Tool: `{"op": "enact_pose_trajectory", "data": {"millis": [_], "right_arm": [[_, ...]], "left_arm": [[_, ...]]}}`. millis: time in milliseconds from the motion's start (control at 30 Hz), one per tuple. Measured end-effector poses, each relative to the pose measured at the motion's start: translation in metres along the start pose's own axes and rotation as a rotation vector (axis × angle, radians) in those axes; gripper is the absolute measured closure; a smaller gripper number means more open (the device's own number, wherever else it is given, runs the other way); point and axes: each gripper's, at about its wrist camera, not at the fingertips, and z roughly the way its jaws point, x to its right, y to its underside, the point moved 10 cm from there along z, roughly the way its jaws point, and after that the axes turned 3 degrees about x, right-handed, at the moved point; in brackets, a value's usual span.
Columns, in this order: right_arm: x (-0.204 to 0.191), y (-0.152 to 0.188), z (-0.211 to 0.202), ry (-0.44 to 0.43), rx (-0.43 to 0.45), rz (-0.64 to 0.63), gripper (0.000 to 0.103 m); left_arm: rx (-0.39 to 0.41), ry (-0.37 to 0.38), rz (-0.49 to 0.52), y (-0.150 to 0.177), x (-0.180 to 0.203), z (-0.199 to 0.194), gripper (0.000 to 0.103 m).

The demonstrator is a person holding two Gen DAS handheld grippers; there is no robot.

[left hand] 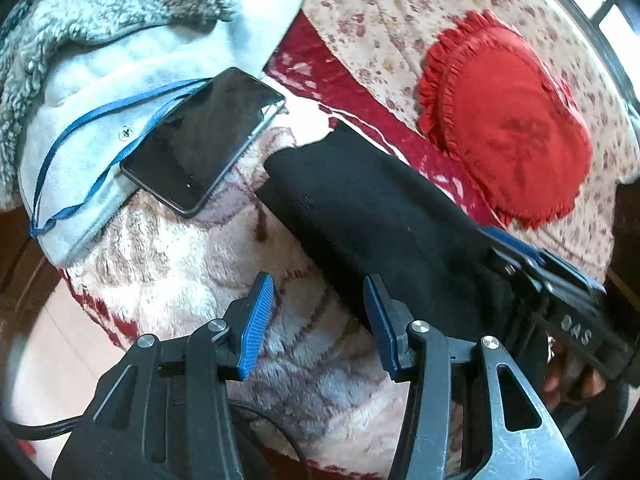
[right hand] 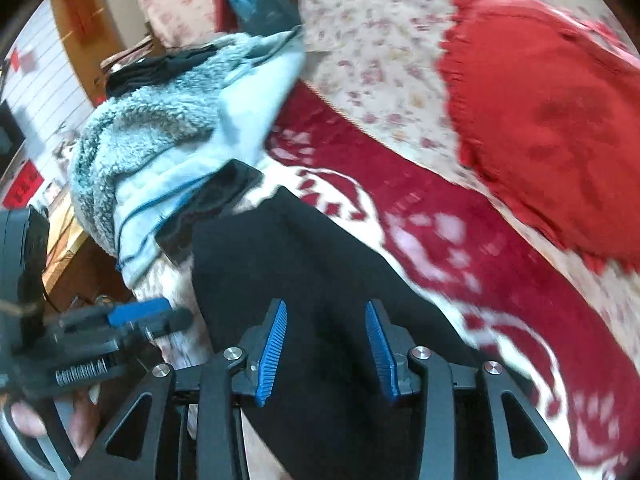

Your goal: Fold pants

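Note:
The black pants lie as a long folded strip on a fluffy white and red blanket. In the left wrist view my left gripper is open and empty, over the blanket beside the pants' left edge. My right gripper shows at the right, low over the near end of the pants. In the right wrist view my right gripper is open, its blue pads hovering over the black pants. My left gripper shows at the left, beside the pants.
A black phone lies on a pale blue fleece jacket with a blue lanyard, just left of the pants' far end. A red frilled cushion rests on a floral sheet to the right. The bed edge and floor are at the left.

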Motion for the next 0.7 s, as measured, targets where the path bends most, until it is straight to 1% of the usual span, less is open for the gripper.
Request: {"op": "enact_pose_trajectory", "data": {"millis": [67, 200, 333, 400, 433, 500, 600, 633, 700], "right_arm": [[-0.009, -0.014, 0.017, -0.033, -0.023, -0.008, 0.061], [-0.021, -0.038, 0.050, -0.038, -0.074, -0.066, 0.058], [-0.022, -0.053, 0.073, -0.052, -0.111, -0.082, 0.057], [-0.022, -0.058, 0.082, -0.068, -0.127, -0.083, 0.057], [-0.023, -0.059, 0.086, -0.078, -0.134, -0.084, 0.057], [-0.025, -0.062, 0.095, -0.092, -0.149, -0.087, 0.057], [-0.027, -0.063, 0.106, -0.116, -0.170, -0.094, 0.056], [-0.028, -0.062, 0.111, -0.126, -0.182, -0.096, 0.055], [-0.029, -0.061, 0.118, -0.132, -0.196, -0.103, 0.054]], "left_arm": [[-0.003, 0.015, -0.025, -0.003, -0.002, 0.002, 0.057], [-0.019, 0.043, -0.059, -0.009, -0.002, 0.010, 0.057], [-0.036, 0.063, -0.090, -0.014, -0.003, 0.020, 0.056], [-0.046, 0.080, -0.124, -0.016, -0.005, 0.025, 0.051], [-0.045, 0.086, -0.138, -0.018, -0.007, 0.027, 0.047], [-0.043, 0.097, -0.164, -0.021, -0.008, 0.031, 0.047], [-0.047, 0.100, -0.158, -0.023, -0.006, 0.036, 0.046], [-0.046, 0.096, -0.150, -0.023, -0.005, 0.037, 0.042], [-0.044, 0.090, -0.140, -0.024, -0.002, 0.040, 0.039]]}}
